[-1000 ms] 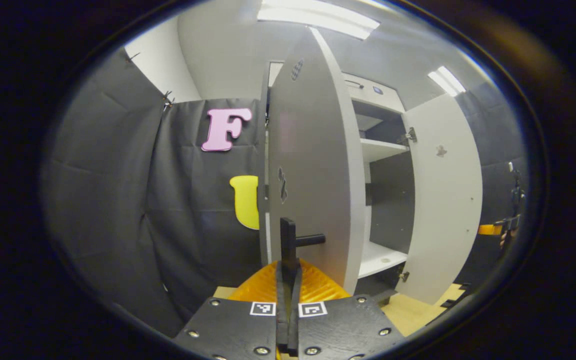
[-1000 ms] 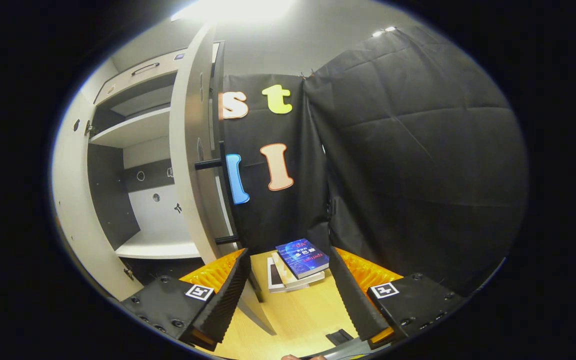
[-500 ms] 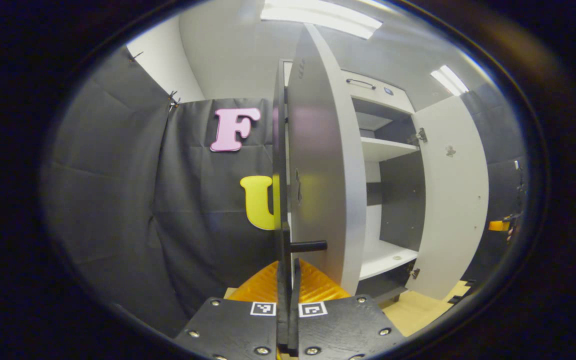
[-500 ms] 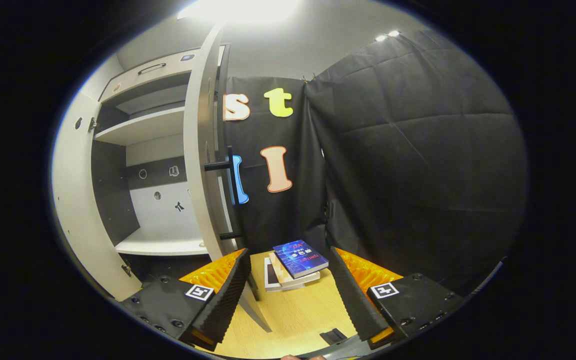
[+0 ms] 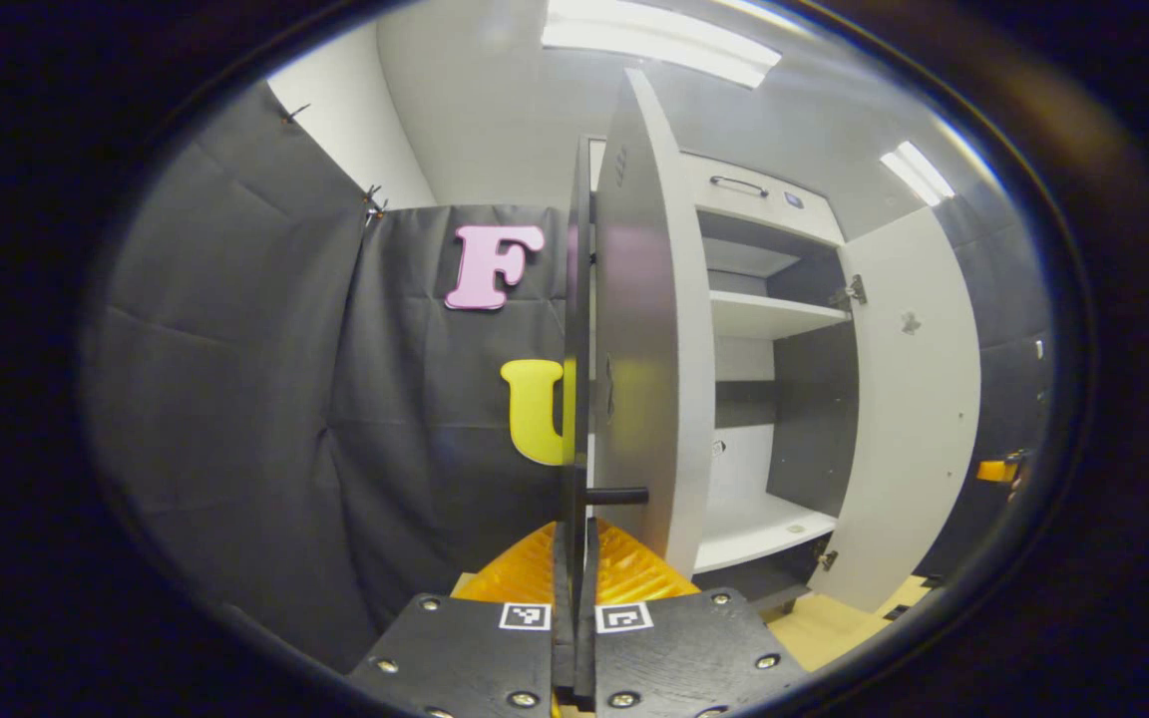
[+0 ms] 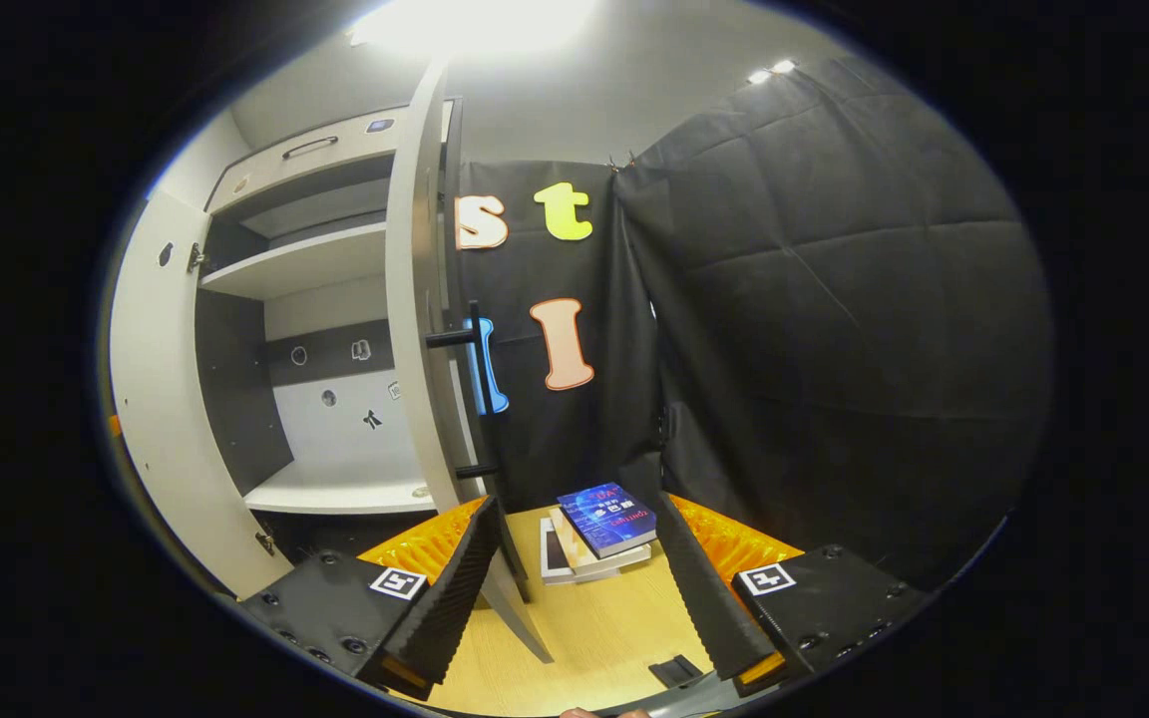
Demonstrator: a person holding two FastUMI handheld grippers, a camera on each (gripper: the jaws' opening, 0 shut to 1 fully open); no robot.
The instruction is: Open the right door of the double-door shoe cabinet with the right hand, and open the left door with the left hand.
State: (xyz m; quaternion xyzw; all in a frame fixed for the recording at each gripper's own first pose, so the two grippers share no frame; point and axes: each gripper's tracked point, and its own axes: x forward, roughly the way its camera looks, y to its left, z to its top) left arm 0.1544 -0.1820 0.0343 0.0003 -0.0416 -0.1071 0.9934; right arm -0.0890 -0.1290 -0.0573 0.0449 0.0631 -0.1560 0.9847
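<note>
Left claw (image 5: 574, 558) clenched on the left grey door's black vertical bar handle (image 5: 574, 419) — door edge-on, dead ahead; right claw (image 6: 574, 588) released beside the right grey door (image 6: 420, 329).

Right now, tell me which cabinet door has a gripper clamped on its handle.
The left door: the left gripper is shut on its handle. The right door stands free, its handle clear of the open right gripper.

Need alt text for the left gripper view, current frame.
The left gripper has its fingers shut on the dark bar handle of the cabinet's left door, which stands open, edge-on to the camera. Beyond it are white shelves and the open right door, with black cloth wall on the left.
</note>
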